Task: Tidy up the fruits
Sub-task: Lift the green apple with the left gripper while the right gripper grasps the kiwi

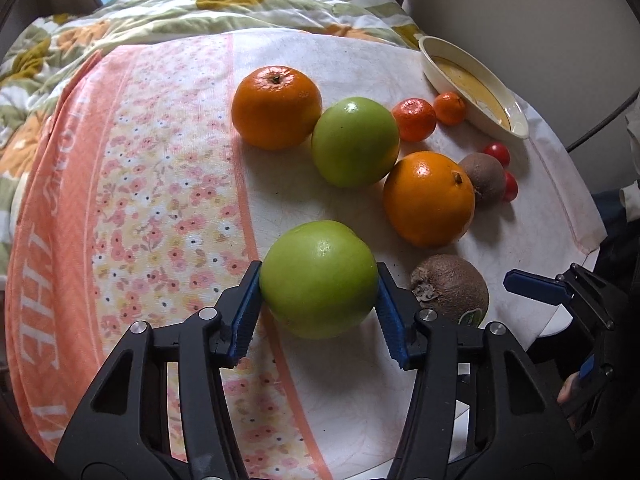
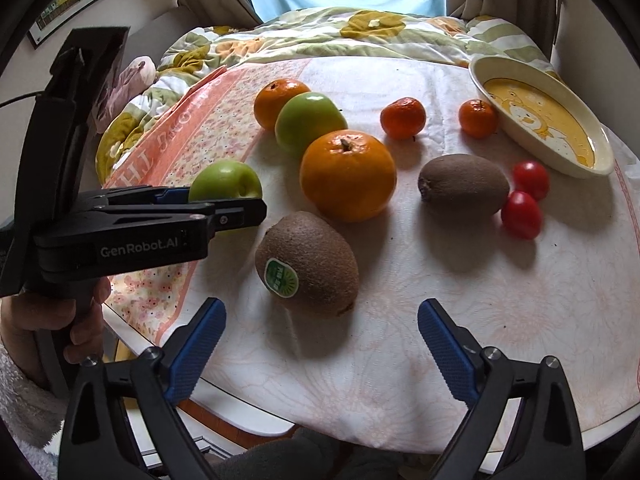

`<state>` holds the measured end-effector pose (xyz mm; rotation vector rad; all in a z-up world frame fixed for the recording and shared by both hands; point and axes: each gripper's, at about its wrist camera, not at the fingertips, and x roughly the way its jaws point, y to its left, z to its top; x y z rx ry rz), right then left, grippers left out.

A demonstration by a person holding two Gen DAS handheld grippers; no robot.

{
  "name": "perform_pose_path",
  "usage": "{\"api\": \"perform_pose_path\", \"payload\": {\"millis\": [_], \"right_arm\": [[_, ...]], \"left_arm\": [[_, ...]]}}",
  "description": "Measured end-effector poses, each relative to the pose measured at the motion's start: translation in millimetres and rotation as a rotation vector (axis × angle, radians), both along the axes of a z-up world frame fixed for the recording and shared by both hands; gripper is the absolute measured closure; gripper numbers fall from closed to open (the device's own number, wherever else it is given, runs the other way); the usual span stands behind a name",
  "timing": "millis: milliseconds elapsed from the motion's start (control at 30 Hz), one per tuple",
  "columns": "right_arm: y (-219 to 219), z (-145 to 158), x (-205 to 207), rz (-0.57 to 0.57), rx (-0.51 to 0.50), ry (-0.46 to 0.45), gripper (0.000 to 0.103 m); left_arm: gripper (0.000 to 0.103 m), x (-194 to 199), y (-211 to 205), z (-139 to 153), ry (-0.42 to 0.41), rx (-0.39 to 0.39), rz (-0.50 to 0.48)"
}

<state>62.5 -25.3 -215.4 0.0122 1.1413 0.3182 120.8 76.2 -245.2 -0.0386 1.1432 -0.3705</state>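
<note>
Blue pads point(image 1: 244, 312) of the left tool point(image 1: 318, 312) clench the green apple point(image 1: 320, 278) across its firm, waxy middle; right tool point(image 2: 320, 344) gapes released, stickered kiwi point(image 2: 308, 262) at twelve o'clock.

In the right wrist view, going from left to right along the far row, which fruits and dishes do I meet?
Far orange → far green apple → left mandarin → right mandarin → dish.

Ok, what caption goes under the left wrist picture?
Left gripper jaws closed on a green apple, other fruit beyond on the cloth.
</note>
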Motion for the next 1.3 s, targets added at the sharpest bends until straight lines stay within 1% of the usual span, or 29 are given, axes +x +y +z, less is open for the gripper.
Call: {"api": "perform_pose_path", "payload": {"millis": [133, 233, 367, 600, 667, 700, 733, 900, 1067, 1300], "right_arm": [[3.8, -3.6, 3.7, 0.018, -0.001, 0.011, 0.022], [7.2, -6.3, 6.6, 0.033, -0.006, 0.014, 0.027], [10.7, -10.4, 9.2, 0.051, -0.007, 0.014, 0.029], [15.6, -13.5, 14.7, 0.072, -0.012, -0.008, 0.036], [16.7, -15.7, 16.0, 0.079, -0.018, -0.014, 0.040], [17.8, -15.2, 16.2, 0.088, -0.028, -0.026, 0.047], [18.6, -14.7, 16.6, 0.100, -0.029, -0.030, 0.050], [18.1, -14.2, 16.7, 0.105, -0.031, -0.037, 0.051], [16.5, -9.7, 14.9, 0.104, -0.028, -0.043, 0.051], [15.6, 14.1, 10.3, 0.096, -0.015, -0.070, 0.051]], "left_arm": [[0.046, -1.3, 0.5, 0.2, 0.000, 0.004, -0.010], [0.046, -2.9, 2.4, 0.5, -0.001, 0.010, -0.008], [0.046, -8.0, 4.9, 1.5, -0.011, 0.041, -0.001], [0.046, -14.8, 14.4, 2.6, -0.018, 0.063, 0.011], [0.046, -16.2, 16.1, 2.4, -0.018, 0.065, 0.012], [0.046, -16.4, 16.1, 2.4, -0.018, 0.065, 0.014], [0.046, -16.6, 15.8, 2.5, -0.019, 0.067, 0.014], [0.046, -18.8, 15.6, 4.3, -0.025, 0.070, 0.019], [0.046, -22.0, 17.1, 12.4, -0.040, 0.069, 0.025], [0.046, -23.9, 17.9, 33.0, -0.064, 0.073, 0.034]]}}
